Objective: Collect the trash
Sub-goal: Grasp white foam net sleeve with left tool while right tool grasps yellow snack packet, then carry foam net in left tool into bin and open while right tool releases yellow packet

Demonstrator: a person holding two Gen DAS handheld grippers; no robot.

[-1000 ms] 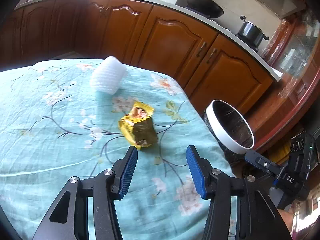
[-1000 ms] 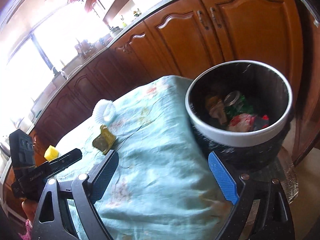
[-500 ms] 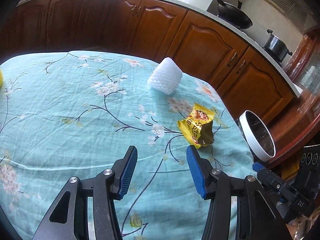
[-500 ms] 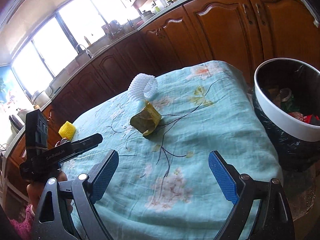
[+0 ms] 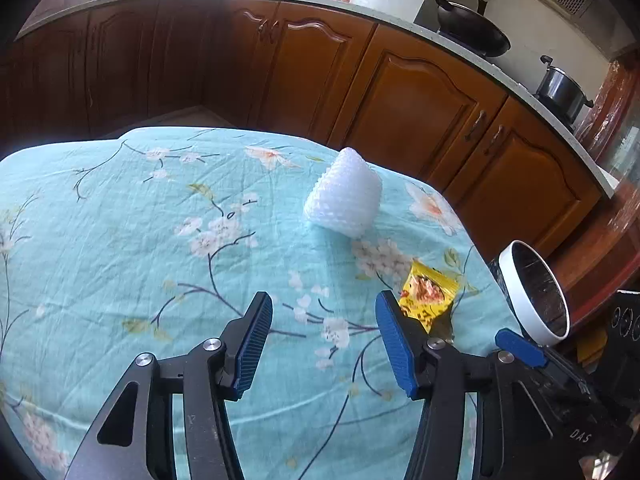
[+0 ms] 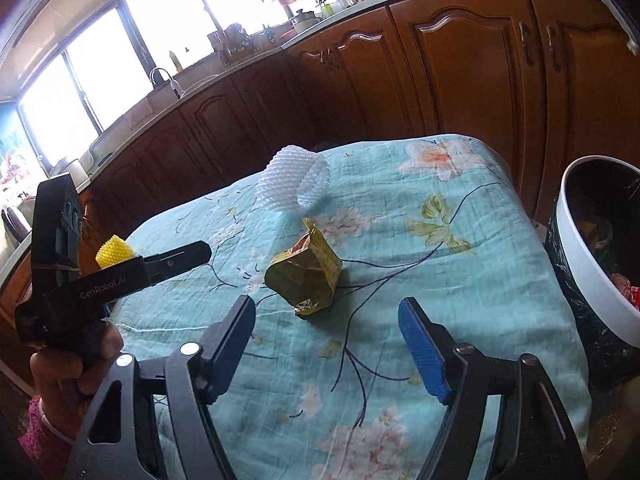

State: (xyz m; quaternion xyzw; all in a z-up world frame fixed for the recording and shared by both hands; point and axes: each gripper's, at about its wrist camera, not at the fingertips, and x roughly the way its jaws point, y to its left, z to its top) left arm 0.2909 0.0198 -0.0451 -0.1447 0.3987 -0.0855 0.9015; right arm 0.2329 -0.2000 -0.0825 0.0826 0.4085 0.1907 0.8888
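A crumpled yellow snack wrapper point(image 6: 307, 270) lies on the teal flowered tablecloth point(image 6: 400, 240); in the left wrist view it point(image 5: 430, 300) sits just right of my left gripper's right finger. A white foam fruit net point(image 5: 344, 200) lies farther back, also in the right wrist view point(image 6: 294, 184). A yellow foam net point(image 6: 114, 250) lies at the far left, partly hidden. My left gripper point(image 5: 324, 344) is open and empty over the cloth. My right gripper point(image 6: 326, 344) is open and empty, just short of the wrapper. The bin point(image 6: 576, 248), white-rimmed, stands off the table's right edge and holds trash.
Brown kitchen cabinets point(image 5: 420, 92) run behind the table, with a wok point(image 5: 472, 32) and a pot point(image 5: 560, 88) on the counter. The bin also shows at the right in the left wrist view point(image 5: 524, 308). The left gripper's body point(image 6: 100, 276) is at the left of the right wrist view.
Both grippers have swung left, away from the bin and over the table. The right gripper has come closer to the wrapper. Both stayed open.
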